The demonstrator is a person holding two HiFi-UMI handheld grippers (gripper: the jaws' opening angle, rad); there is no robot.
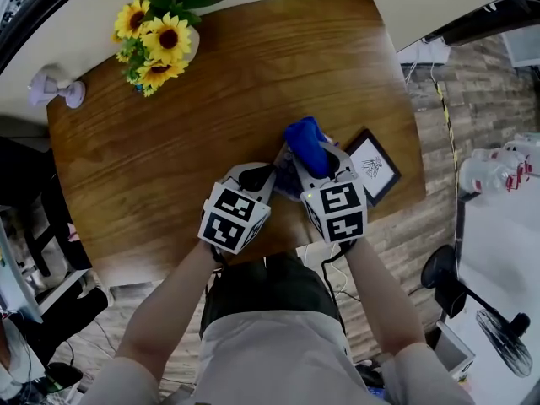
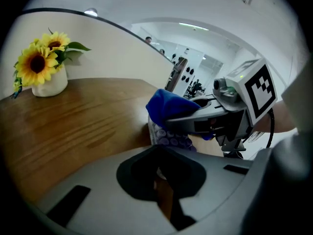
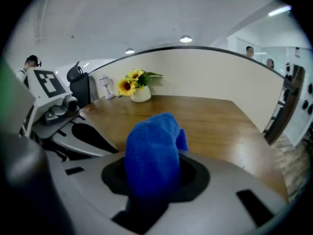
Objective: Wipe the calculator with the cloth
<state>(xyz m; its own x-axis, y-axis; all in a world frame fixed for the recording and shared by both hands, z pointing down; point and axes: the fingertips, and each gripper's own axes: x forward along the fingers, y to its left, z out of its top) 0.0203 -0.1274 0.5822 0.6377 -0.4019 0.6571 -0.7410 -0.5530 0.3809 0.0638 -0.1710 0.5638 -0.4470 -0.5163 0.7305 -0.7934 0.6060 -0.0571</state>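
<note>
The right hand-held gripper pinches the blue cloth against the top of the calculator, whose near edge the left hand-held gripper seems to clamp at the desk front, so wiping looks under way, not finished.

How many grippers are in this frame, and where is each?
2. The left gripper is at the table's near edge, shut on the calculator. The right gripper is beside it, holding the blue cloth. None seems hidden.
</note>
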